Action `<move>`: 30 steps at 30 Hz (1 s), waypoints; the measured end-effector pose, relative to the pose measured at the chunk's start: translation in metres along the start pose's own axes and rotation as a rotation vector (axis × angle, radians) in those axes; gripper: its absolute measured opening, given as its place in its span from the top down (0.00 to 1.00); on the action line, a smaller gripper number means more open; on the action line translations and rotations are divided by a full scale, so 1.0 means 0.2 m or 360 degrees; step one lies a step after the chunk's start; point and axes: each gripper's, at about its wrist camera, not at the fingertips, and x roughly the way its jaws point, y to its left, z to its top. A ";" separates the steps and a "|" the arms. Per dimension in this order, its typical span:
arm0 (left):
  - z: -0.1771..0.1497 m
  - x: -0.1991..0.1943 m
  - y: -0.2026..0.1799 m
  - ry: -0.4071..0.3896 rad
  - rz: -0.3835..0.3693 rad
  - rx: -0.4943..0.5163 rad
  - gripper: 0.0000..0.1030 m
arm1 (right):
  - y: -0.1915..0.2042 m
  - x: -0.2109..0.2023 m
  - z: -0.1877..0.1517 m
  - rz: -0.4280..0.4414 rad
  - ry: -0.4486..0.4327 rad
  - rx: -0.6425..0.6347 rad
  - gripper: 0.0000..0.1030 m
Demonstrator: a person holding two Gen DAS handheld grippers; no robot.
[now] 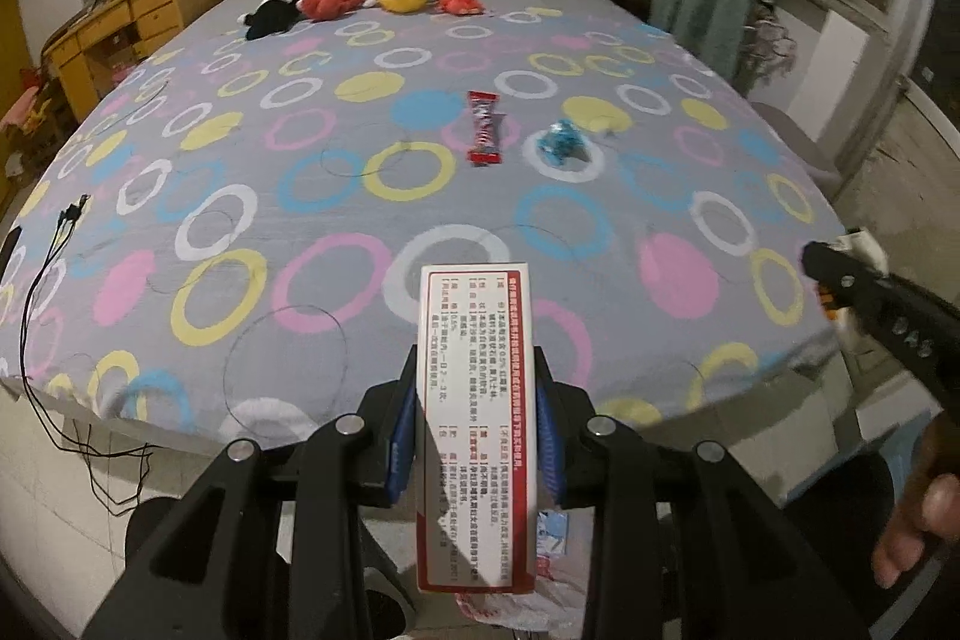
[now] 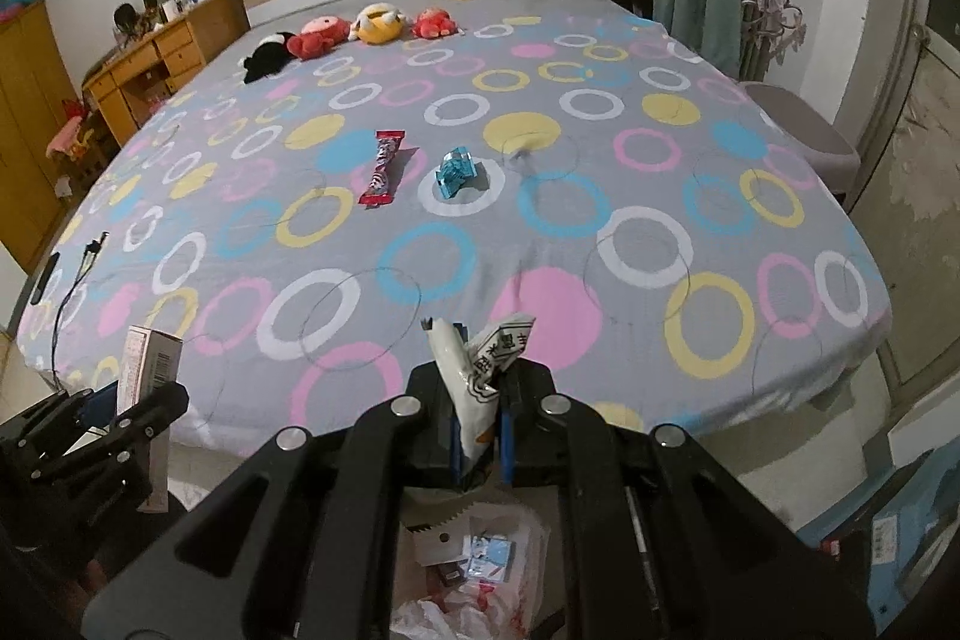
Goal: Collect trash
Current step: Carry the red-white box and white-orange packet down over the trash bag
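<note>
Left wrist view: the left gripper [image 1: 477, 436] is clamped on a white carton with a red border and printed text [image 1: 474, 400], its blue pads pressing both long sides, held above the near edge of the bed [image 1: 252, 196]. Under the fingers, on the floor, a bag of trash [image 1: 528, 598] shows as crumpled white plastic. Far out on the bedsheet lie a red candy wrapper [image 1: 483, 127] and, just right of it, a crumpled blue wrapper [image 1: 561, 142]; at the right edge the right gripper [image 1: 822, 274] comes in with something white in it. For a clean drop, I judge the carton should be brought squarely over the bag's mouth before the jaws part, since it is long and could tip out over the rim. Right wrist view: the right gripper [image 2: 480, 424] is fully closed on a crumpled white wrapper with black print [image 2: 480, 364], and the open trash bag [image 2: 474, 580] lies directly below, with scraps already in it. That wrapper is light and may cling to a pad, so lowering it close to the bag's mouth before releasing seems wise. The left gripper [image 2: 129, 406] with its carton [image 2: 150, 358] sits near left, so the hands should release without crowding. Both wrappers on the bed remain to collect.
</note>
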 end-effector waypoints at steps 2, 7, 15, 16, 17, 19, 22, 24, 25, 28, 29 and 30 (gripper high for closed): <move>-0.03 -0.02 -0.02 0.0003 -0.0031 0.0015 0.68 | 0.00 -0.03 -0.06 -0.0004 -0.0021 -0.0007 0.91; -0.14 -0.03 -0.07 0.0046 -0.0092 0.0052 0.68 | 0.03 -0.03 -0.25 -0.0005 0.0000 -0.0032 0.91; -0.32 0.08 -0.10 0.0158 -0.0147 0.0069 0.68 | -0.01 0.03 -0.45 0.0028 0.0017 -0.0019 0.91; -0.34 0.09 -0.11 0.0169 -0.0153 0.0069 0.68 | -0.01 0.05 -0.47 0.0024 0.0033 -0.0022 0.91; -0.36 0.10 -0.11 0.0180 -0.0161 0.0070 0.68 | -0.01 0.07 -0.49 0.0026 0.0045 -0.0020 0.91; -0.41 0.16 -0.12 0.0220 -0.0182 0.0069 0.68 | -0.01 0.11 -0.53 0.0033 0.0066 -0.0010 0.91; -0.47 0.24 -0.15 0.0274 -0.0169 0.0106 0.68 | -0.02 0.19 -0.60 0.0041 0.0109 0.0009 0.91; -0.53 0.31 -0.17 0.0319 -0.0160 0.0143 0.68 | -0.03 0.26 -0.65 0.0054 0.0153 0.0033 0.91; -0.55 0.35 -0.18 0.0349 -0.0152 0.0165 0.68 | -0.04 0.28 -0.67 0.0056 0.0171 0.0042 0.91; -0.63 0.45 -0.19 0.0427 -0.0162 0.0204 0.68 | -0.04 0.36 -0.75 0.0053 0.0210 0.0039 0.91; -0.65 0.48 -0.19 0.0451 -0.0170 0.0212 0.68 | -0.04 0.38 -0.77 0.0055 0.0227 0.0038 0.91; -0.68 0.52 -0.20 0.0485 -0.0182 0.0234 0.68 | -0.04 0.42 -0.79 0.0062 0.0264 0.0044 0.91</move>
